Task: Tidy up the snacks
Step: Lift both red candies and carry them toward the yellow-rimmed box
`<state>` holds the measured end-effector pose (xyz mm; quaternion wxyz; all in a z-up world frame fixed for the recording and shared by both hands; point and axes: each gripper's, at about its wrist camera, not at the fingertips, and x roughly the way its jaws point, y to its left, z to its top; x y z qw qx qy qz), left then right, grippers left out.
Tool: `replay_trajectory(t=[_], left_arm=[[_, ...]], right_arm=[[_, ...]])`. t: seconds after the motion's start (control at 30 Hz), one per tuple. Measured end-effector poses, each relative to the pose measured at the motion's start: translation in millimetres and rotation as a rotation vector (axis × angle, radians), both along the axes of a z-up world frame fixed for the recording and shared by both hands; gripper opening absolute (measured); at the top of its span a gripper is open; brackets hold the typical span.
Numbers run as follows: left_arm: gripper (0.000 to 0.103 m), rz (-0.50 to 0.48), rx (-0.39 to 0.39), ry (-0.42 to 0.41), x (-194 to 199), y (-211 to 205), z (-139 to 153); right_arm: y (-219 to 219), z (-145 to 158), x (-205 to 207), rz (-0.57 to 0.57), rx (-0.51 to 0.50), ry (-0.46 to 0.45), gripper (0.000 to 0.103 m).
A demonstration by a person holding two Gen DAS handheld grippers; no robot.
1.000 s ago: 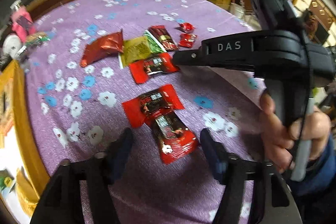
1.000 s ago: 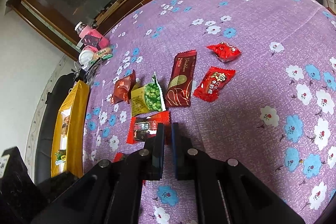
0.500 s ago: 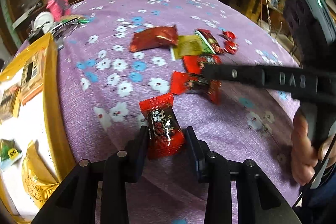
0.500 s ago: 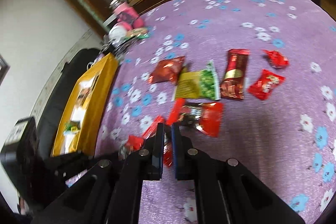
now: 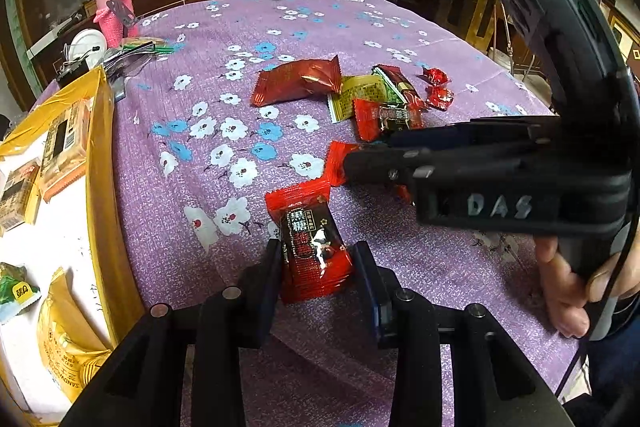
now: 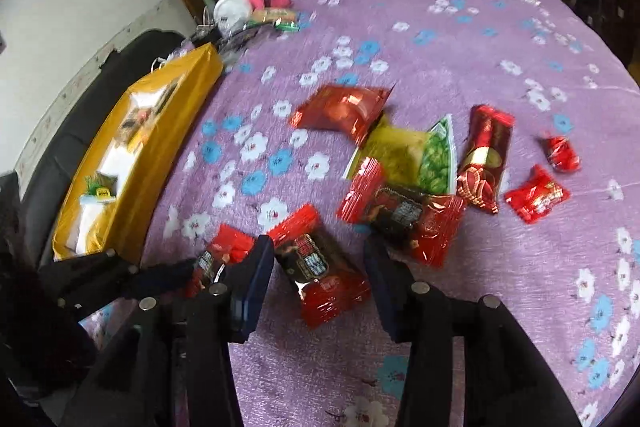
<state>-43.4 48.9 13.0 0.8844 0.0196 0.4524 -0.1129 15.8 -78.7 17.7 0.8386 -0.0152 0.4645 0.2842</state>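
Several snack packets lie on the purple flowered tablecloth [image 5: 248, 27]. My left gripper [image 5: 318, 269] is shut on a red-and-black packet [image 5: 310, 247], its pads pressing both long sides. That grip also shows at the lower left of the right wrist view, left gripper [image 6: 188, 277] and packet [image 6: 226, 247]. My right gripper [image 6: 318, 269] has its jaws opening around a second red-and-black packet [image 6: 320, 271] lying on the cloth, pads apart from it. From the left wrist view the right gripper [image 5: 352, 159] crosses from the right, held by a hand [image 5: 568, 291].
A yellow box [image 5: 100, 163] holding snacks stands along the left table edge, also yellow box [image 6: 176, 115]. Beyond lie a third red-and-black packet [image 6: 404, 215], a dark red packet [image 6: 340, 109], a yellow-green packet [image 6: 416, 155], a red bar [image 6: 484, 159], two small candies [image 6: 536, 195]. A pink bottle [image 5: 114, 15] stands far left.
The left gripper closed on its packet and carried it left toward the yellow box, then held still. The right gripper rolled, shifted left and went from shut to open around a packet.
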Motion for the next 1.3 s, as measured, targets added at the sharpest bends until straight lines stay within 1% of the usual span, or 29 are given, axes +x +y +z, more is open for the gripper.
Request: replay_trajectory(t=[0.1, 0.17, 0.23, 0.3, 0.37, 0.43, 0.53, 0.63, 0.83, 1.03, 1.3], left_arm=[[0.037, 0.000, 0.002, -0.001, -0.3, -0.9, 0.3], [0.038, 0.002, 0.004, 0.001, 0.2, -1.2, 0.4], [0.039, 0.009, 0.003, 0.004, 2.1, -1.4, 0.6], [0.039, 0.020, 0.008, 0.007, 5.7, -1.6, 0.6], [0.039, 0.026, 0.019, 0.004, 8.3, -2.9, 0.3], [0.037, 0.035, 0.025, -0.003, 9.1, -3.9, 0.3], [0.036, 0.056, 0.001, -0.010, 11.2, -1.9, 0.8], [0.036, 0.073, -0.029, -0.019, 12.9, 0.8, 4.1], [0.036, 0.079, -0.060, -0.049, 11.3, 2.1, 12.7], [0.036, 0.080, -0.065, -0.057, 10.9, 2.4, 17.3], [0.036, 0.082, -0.073, -0.073, 7.0, 6.6, 22.8]], right_arm=[[5.9, 0.0, -5.7, 0.019, -0.041, -0.038, 0.045], [11.7, -0.6, -12.6, 0.048, -0.082, -0.072, 0.040], [15.7, -0.2, -16.2, 0.071, -0.100, -0.083, 0.029], [15.9, -0.2, -15.9, 0.071, -0.099, -0.083, 0.028], [10.9, -0.5, -13.1, 0.052, -0.078, -0.071, 0.027], [0.2, 0.7, -9.5, 0.012, -0.034, -0.060, 0.027], [-12.1, 5.4, -8.7, -0.031, 0.025, -0.060, 0.026], [-16.5, 10.9, -10.8, -0.041, 0.070, -0.070, 0.027], [-18.8, 15.3, -12.3, -0.043, 0.098, -0.081, 0.027], [-23.9, 17.8, -12.3, -0.059, 0.113, -0.088, 0.027], [-29.6, 19.1, -10.4, -0.076, 0.142, -0.075, 0.027]])
